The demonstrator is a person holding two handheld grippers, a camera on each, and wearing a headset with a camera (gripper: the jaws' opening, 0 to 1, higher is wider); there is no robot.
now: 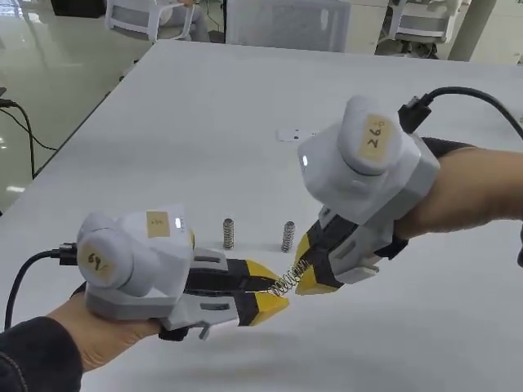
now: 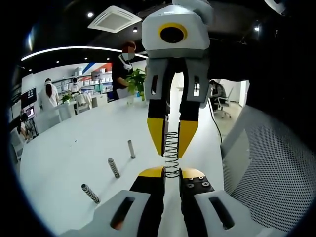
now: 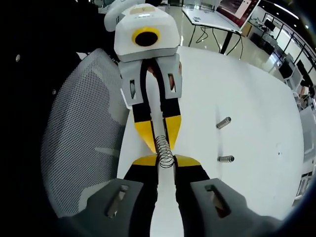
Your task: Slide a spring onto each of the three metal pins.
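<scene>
A white desk (image 1: 204, 122) seen from above, reaching away toward office chairs (image 1: 147, 16) at the top edge. Two hand-held grey grippers with yellow-tipped fingers meet low in the middle. The left gripper (image 1: 270, 290) comes in from the lower left, the right gripper (image 1: 307, 265) from the upper right (each trails a black cable). A small spring (image 1: 288, 280) lies slanted between them, one end pinched in each pair of fingers. Just behind, two more springs (image 1: 228, 233) (image 1: 288, 236) stand upright on the desk, side by side and apart.
</scene>
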